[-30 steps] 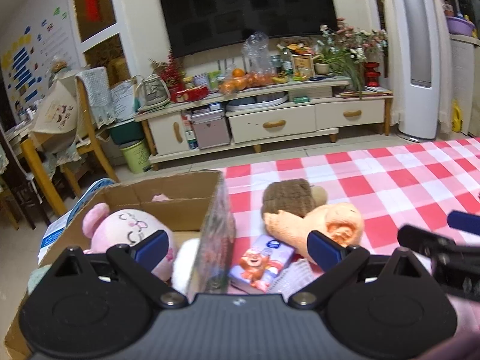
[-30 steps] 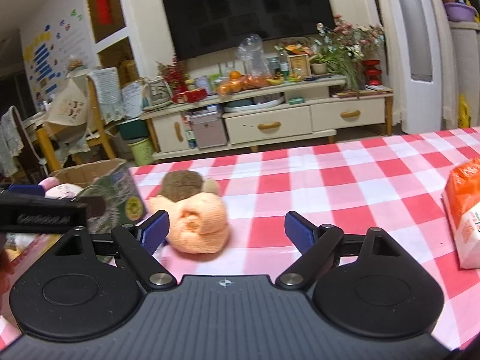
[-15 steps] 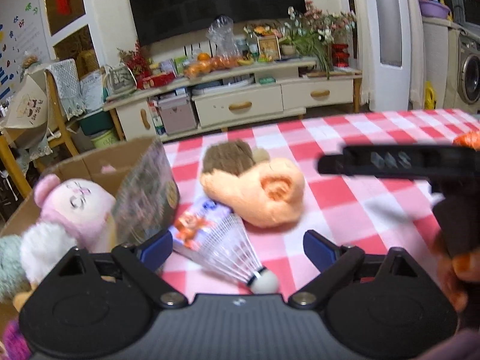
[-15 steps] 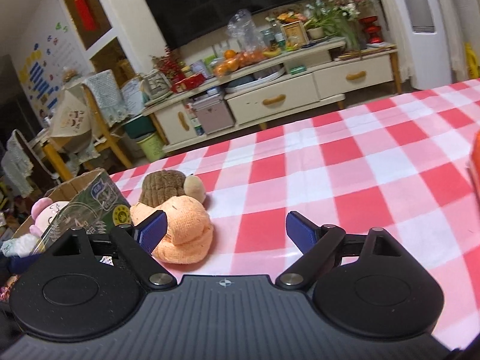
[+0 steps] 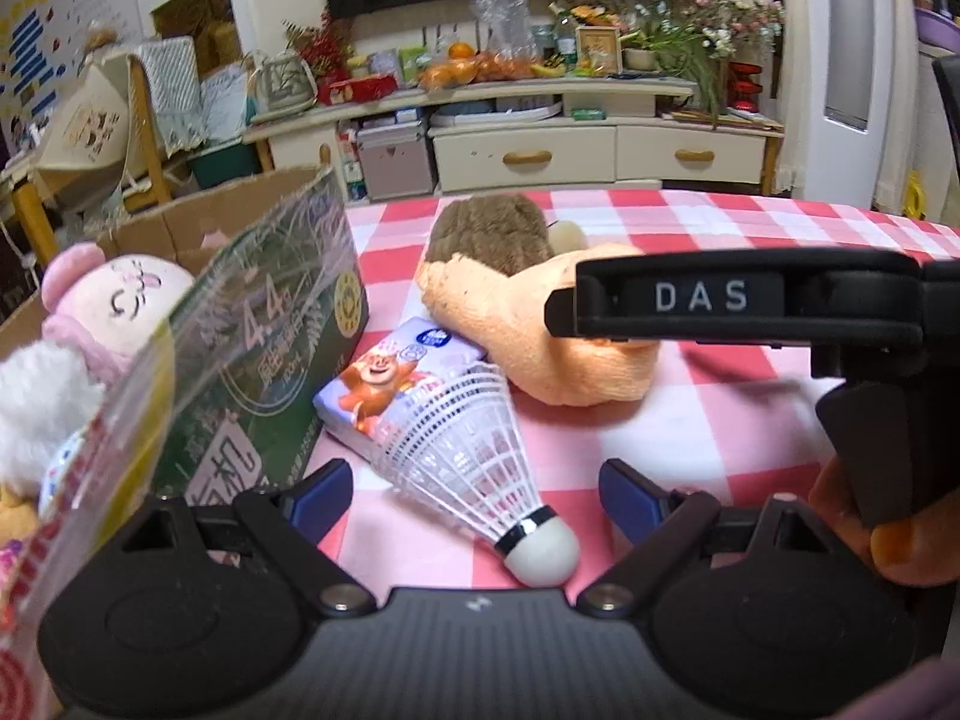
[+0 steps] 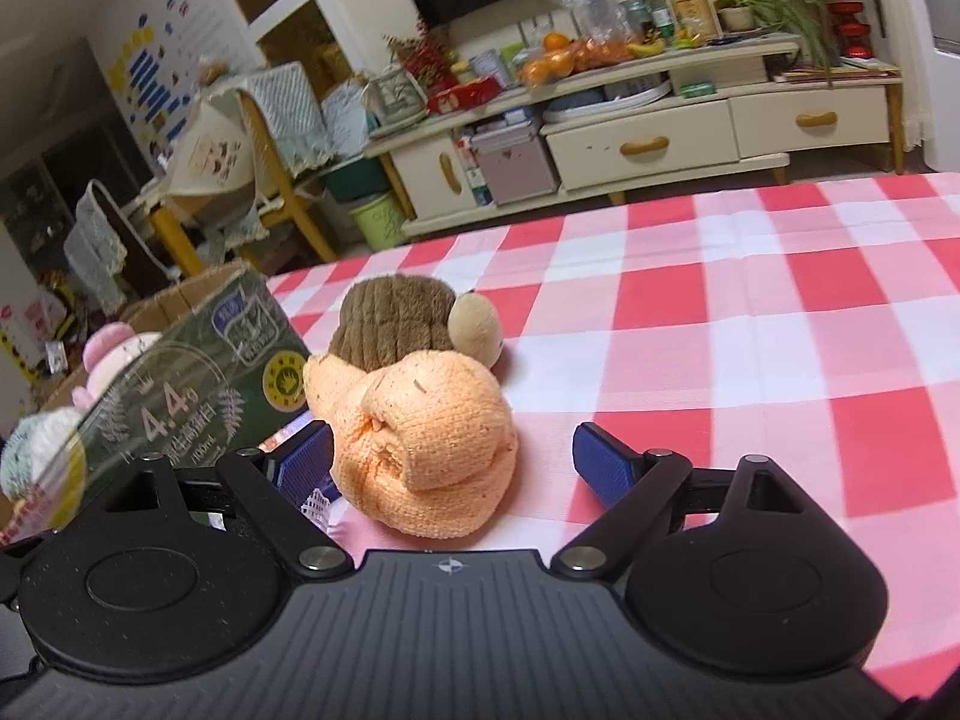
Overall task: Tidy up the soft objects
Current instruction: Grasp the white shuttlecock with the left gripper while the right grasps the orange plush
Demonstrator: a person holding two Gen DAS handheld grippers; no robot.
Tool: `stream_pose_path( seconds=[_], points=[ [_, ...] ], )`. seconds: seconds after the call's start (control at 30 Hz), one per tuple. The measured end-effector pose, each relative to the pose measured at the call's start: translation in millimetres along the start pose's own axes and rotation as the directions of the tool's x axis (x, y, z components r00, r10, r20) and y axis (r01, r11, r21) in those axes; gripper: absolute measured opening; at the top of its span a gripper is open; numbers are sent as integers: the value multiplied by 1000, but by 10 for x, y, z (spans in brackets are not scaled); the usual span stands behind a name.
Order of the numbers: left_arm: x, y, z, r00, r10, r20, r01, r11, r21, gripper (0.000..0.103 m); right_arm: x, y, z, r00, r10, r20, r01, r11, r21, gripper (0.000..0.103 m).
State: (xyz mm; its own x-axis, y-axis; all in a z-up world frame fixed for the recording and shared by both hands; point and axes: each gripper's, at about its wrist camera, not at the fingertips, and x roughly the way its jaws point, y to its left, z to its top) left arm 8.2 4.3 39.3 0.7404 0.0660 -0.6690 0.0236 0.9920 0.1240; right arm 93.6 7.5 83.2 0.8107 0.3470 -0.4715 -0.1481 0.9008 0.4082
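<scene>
An orange knitted cloth [image 6: 426, 438] lies on the checked tablecloth, against a brown plush hedgehog [image 6: 399, 318]. My right gripper [image 6: 453, 465] is open, its blue pads on either side of the near end of the cloth. In the left wrist view the cloth [image 5: 540, 336] and hedgehog [image 5: 492, 231] lie ahead, partly hidden by the right gripper's black body. My left gripper [image 5: 477, 492] is open and empty over a white shuttlecock [image 5: 480, 456]. A cardboard box [image 5: 282, 324] at the left holds a pink plush [image 5: 114, 300] and a white fluffy toy [image 5: 36, 402].
A small tissue pack [image 5: 396, 378] with a cartoon bear lies beside the box, under the shuttlecock's skirt. The red-and-white tablecloth [image 6: 780, 330] stretches to the right. Beyond the table stand a TV cabinet [image 6: 660, 138] and a wooden chair [image 6: 264, 138].
My right gripper has moved left and closer until its pads flank the orange cloth. My left gripper has drawn nearer the shuttlecock and the box. Both stay open.
</scene>
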Motion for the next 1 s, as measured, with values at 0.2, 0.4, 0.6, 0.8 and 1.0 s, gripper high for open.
stream_pose_path(
  seconds=[0.2,0.4,0.6,0.8,1.0],
  points=[
    [156,38,20,999,5,-32,-6,999,-33,81,135,-45,22,999,16,-33,-16,1000,4,103],
    [236,95,52,999,-13,-53,9,998,-69,72,221,-51,15,998,40,-37,-40,999,14,103],
    [248,138,74,997,-40,-62,34,995,-89,62,194,-19,-5,998,50,-29,-50,999,13,103],
    [238,189,93,996,-63,-69,56,993,-100,55,150,34,0,997,69,-24,-69,998,-7,84],
    [209,205,107,995,-81,-66,74,992,-99,48,123,53,4,999,39,-23,-40,999,-32,68]
  ],
)
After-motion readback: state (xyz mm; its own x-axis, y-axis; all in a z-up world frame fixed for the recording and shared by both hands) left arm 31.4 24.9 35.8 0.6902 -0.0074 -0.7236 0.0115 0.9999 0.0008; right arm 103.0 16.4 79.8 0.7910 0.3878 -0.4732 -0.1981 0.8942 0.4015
